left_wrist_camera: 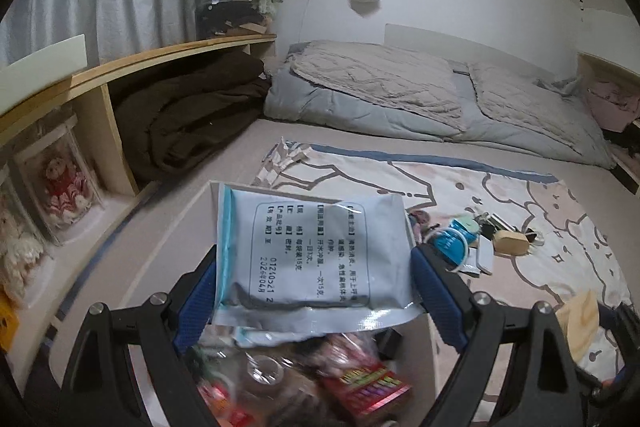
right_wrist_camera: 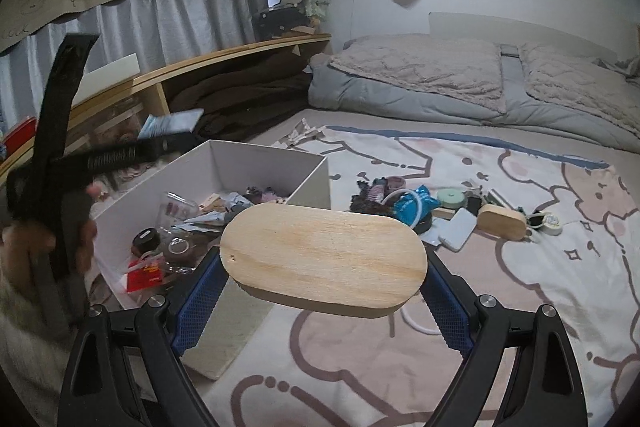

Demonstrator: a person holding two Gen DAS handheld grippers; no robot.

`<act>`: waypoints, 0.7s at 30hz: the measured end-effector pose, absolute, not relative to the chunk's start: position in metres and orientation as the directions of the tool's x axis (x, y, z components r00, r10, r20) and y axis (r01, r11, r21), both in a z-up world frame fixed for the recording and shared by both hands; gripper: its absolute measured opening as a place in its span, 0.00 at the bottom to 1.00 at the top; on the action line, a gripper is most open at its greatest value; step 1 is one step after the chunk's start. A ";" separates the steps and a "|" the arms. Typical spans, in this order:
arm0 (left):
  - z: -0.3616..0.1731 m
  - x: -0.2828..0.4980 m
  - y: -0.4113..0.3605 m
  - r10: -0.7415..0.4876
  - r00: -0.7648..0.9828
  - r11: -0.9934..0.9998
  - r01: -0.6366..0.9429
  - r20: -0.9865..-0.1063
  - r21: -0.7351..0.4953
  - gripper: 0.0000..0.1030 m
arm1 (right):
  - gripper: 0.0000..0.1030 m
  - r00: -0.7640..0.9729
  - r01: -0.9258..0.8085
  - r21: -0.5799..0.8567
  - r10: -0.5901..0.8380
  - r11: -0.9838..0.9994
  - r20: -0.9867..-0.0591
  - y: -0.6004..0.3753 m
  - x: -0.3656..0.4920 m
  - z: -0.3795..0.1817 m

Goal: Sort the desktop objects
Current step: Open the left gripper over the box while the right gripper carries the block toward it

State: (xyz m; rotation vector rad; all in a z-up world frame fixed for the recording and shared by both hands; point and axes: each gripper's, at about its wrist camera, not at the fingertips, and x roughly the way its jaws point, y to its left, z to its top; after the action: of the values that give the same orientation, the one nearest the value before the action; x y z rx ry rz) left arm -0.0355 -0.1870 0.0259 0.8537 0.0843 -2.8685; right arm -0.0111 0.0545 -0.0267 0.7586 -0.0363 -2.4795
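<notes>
The left gripper (left_wrist_camera: 316, 267) is holding a pale blue sachet (left_wrist_camera: 310, 251) by its two side edges, jaws wide, blue pads (left_wrist_camera: 202, 291) pressing on it. The sachet is sitting flat-face up toward the camera, its printed text running sideways, its long axis stretching across from pad to pad and its sealed foil edge lying nearest the camera. It is hanging over the white box (right_wrist_camera: 224, 163), whose blurred contents, a red packet (left_wrist_camera: 366, 383) among them, are showing below it.

The right gripper (right_wrist_camera: 324, 259) is holding an oval wooden lid (right_wrist_camera: 324, 251) by its two rounded ends, jaws wide. The lid's long axis is running left to right between the pads, its flat face tilting up toward the camera. It is hovering above the cartoon blanket (right_wrist_camera: 520, 287), just right of the box.

In the right view the left gripper is showing at the left edge, a hand (right_wrist_camera: 24, 243) gripping its handle, the sachet sticking out over the box's far corner.

Beyond the lid, a clutter is lying on the blanket: a blue pouch (right_wrist_camera: 412, 205), a green round tin (right_wrist_camera: 450, 197), a white card case (right_wrist_camera: 458, 229) and a wooden oval box (right_wrist_camera: 502, 221). Nothing is standing between the lid and the box.
</notes>
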 end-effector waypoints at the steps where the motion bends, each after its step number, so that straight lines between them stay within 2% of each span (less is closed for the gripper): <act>1: 0.028 -0.039 -0.192 -0.132 -0.823 -0.986 0.164 -0.552 -0.008 0.89 | 0.90 -0.690 0.494 0.182 -0.511 -0.850 -0.513 0.053 -0.011 -0.027; 7: 0.026 -0.071 -0.217 -0.169 -0.770 -0.979 0.202 -0.615 0.016 0.89 | 0.90 -0.679 0.510 0.191 -0.529 -0.838 -0.509 0.046 -0.006 -0.026; 16: -0.010 -0.122 -0.225 -0.203 -0.646 -0.975 0.198 -0.736 0.096 0.89 | 0.90 -0.660 0.528 0.186 -0.538 -0.829 -0.524 0.036 -0.003 -0.028; 21: -0.021 -0.133 -0.238 -0.186 -0.590 -0.974 0.218 -0.786 0.066 0.89 | 0.90 -0.652 0.538 0.181 -0.543 -0.823 -0.530 0.033 0.000 -0.027</act>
State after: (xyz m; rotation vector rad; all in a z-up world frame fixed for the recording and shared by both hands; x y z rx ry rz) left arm -0.1331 -0.2377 -0.0207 1.2858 0.0542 -2.6148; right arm 0.0003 0.0326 -0.0268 0.7779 -0.0103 -2.4155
